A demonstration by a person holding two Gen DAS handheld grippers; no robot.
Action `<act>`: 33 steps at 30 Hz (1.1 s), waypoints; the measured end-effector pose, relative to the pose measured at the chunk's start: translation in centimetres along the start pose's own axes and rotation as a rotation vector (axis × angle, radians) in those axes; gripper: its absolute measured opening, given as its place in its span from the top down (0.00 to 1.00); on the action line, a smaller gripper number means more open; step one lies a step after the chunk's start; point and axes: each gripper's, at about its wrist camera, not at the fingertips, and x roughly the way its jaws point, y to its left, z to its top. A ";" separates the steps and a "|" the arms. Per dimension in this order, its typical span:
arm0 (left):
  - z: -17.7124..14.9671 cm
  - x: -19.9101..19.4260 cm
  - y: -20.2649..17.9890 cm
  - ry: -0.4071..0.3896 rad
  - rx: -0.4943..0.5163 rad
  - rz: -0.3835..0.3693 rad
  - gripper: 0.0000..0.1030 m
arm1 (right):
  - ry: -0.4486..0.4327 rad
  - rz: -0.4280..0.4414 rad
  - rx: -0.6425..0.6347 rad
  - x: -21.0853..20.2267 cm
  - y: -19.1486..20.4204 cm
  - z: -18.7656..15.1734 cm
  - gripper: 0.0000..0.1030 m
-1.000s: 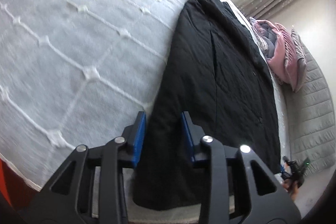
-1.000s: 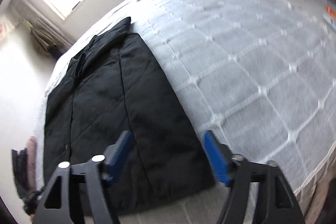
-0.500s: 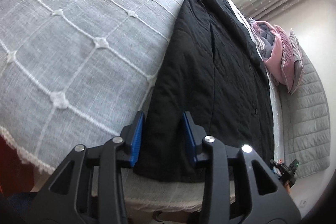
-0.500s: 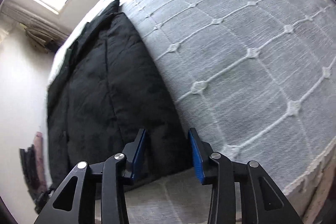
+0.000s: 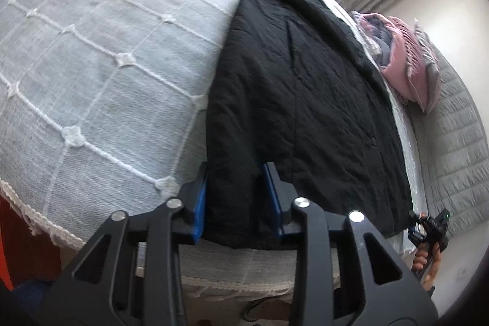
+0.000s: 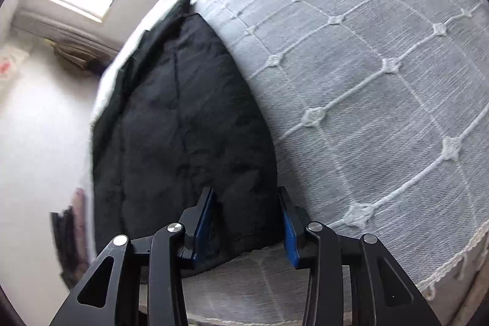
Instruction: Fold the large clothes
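Two grippers at hem of black coat (image 5: 305,100), which lies flat along bedspread (image 5: 91,57), collar toward window at top of frame. My left gripper (image 5: 235,197) straddles lower-left hem corner, fingers partly open, fabric between, not pinched. My right gripper (image 6: 247,222) same at coat's (image 6: 189,124) hem corner, bottom centre of its view — gap wider, nothing clamped. I judge coat soft, padded, fairly heavy, limp — bite deep on both corners, through all layers, or hem slips out.
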 end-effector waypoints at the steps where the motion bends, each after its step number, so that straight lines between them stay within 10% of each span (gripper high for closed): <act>1: 0.0 0.0 0.0 0.001 -0.001 -0.013 0.67 | -0.006 0.018 -0.002 -0.2 0.1 0.0 0.62; 14: 0.0 0.9 0.2 0.024 -0.039 -0.043 0.67 | 0.054 0.004 -0.014 1.5 1.1 -0.1 0.62; 18: 0.0 1.0 -0.4 0.011 -0.008 -0.007 0.85 | 0.042 -0.017 -0.039 1.7 1.8 -0.2 0.78; 33: -1.3 -0.4 -3.5 -0.115 0.152 0.174 0.92 | -0.112 0.012 -0.169 -0.8 5.2 -1.3 0.88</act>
